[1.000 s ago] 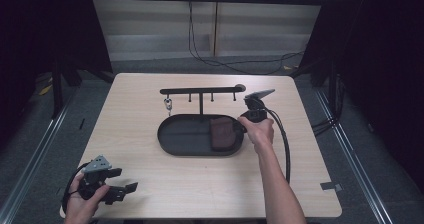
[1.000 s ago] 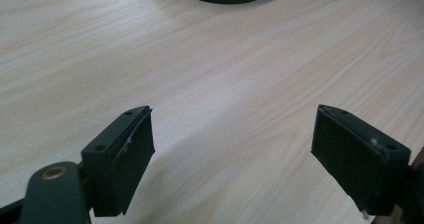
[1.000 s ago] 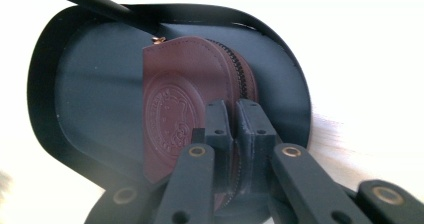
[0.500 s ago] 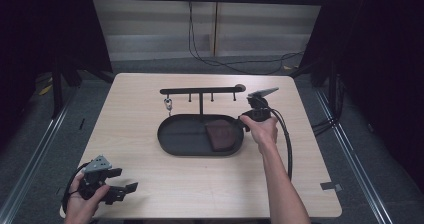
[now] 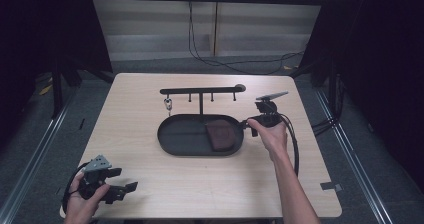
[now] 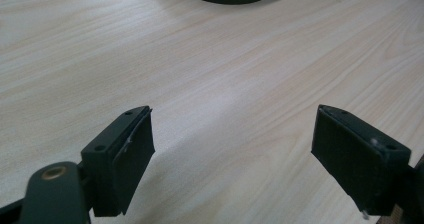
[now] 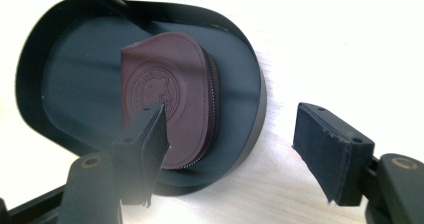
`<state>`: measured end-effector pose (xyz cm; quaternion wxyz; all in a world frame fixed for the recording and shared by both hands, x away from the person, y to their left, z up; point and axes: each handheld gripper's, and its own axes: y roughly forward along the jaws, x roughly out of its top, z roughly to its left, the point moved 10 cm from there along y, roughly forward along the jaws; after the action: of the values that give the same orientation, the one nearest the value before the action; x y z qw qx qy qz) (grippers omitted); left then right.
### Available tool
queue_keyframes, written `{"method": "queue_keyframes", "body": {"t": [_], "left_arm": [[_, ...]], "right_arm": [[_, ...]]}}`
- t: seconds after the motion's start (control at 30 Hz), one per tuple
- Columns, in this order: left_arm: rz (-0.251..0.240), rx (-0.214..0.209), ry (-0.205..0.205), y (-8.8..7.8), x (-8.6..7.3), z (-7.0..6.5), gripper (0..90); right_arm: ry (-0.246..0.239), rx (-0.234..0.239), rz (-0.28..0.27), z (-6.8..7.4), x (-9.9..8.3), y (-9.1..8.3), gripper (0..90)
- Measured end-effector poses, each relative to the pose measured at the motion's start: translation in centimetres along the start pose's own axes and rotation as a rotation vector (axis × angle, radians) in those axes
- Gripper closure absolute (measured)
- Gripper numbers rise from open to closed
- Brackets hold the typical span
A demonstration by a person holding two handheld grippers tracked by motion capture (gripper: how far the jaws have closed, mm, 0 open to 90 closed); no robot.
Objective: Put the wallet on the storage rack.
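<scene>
Brown pouch (image 7: 167,99) in black oval tray (image 5: 180,134), mid-table.
Right gripper (image 7: 227,144) jaws apart, straddling tray's right rim; left gripper (image 6: 232,154) jaws apart, near-left corner.

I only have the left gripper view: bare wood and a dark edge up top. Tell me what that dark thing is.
Observer: It is the rim of an oval black tray at the middle of the table, seen in the high view.
Operator: Report what lies in it.
Observer: A brown zipped leather pouch lies flat at the tray's right end.
Operator: Give me the right gripper's position.
Observer: The right gripper is open at the tray's right end, one finger in front of the pouch, the other out over the table.
Operator: Name anything behind the tray.
Observer: A black T-shaped hook rack with a small metal piece hanging at its left.
</scene>
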<state>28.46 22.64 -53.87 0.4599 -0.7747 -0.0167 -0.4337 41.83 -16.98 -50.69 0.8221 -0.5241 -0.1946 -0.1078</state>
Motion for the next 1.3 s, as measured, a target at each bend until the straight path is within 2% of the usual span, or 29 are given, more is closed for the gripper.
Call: {"method": "queue_keyframes", "body": {"t": [0.2,0.4,0.47,0.57,0.63,0.7,0.93,1.3], "left_arm": [[-0.003,0.009,-0.003,0.0,0.0,0.1,16.5],[-0.008,0.013,-0.012,0.0,0.1,0.2,16.5],[-0.01,0.014,-0.018,0.1,0.1,0.2,16.5],[-0.007,0.015,-0.019,0.0,0.1,0.2,16.5],[-0.004,0.018,-0.03,0.0,0.1,0.3,16.6],[0.0,0.019,-0.035,0.0,0.0,0.4,16.6],[-0.006,0.028,-0.044,0.1,0.1,0.4,16.6],[-0.007,0.038,-0.063,0.1,0.1,0.6,16.6]], "right_arm": [[-0.038,-0.012,-0.042,-0.2,-0.6,-1.0,20.0],[-0.084,0.011,-0.086,0.7,-1.2,-2.2,16.3],[-0.092,0.017,-0.094,0.8,-1.7,-2.4,16.0],[-0.101,0.003,-0.083,0.4,-2.6,-2.6,16.3],[-0.101,0.017,-0.096,0.4,-3.1,-2.9,16.5],[-0.108,-0.006,-0.096,0.1,-3.7,-3.2,18.0],[-0.127,-0.025,-0.122,-0.3,-5.5,-4.2,19.3],[-0.124,-0.033,-0.152,-0.9,-8.5,-5.0,18.0]]}}
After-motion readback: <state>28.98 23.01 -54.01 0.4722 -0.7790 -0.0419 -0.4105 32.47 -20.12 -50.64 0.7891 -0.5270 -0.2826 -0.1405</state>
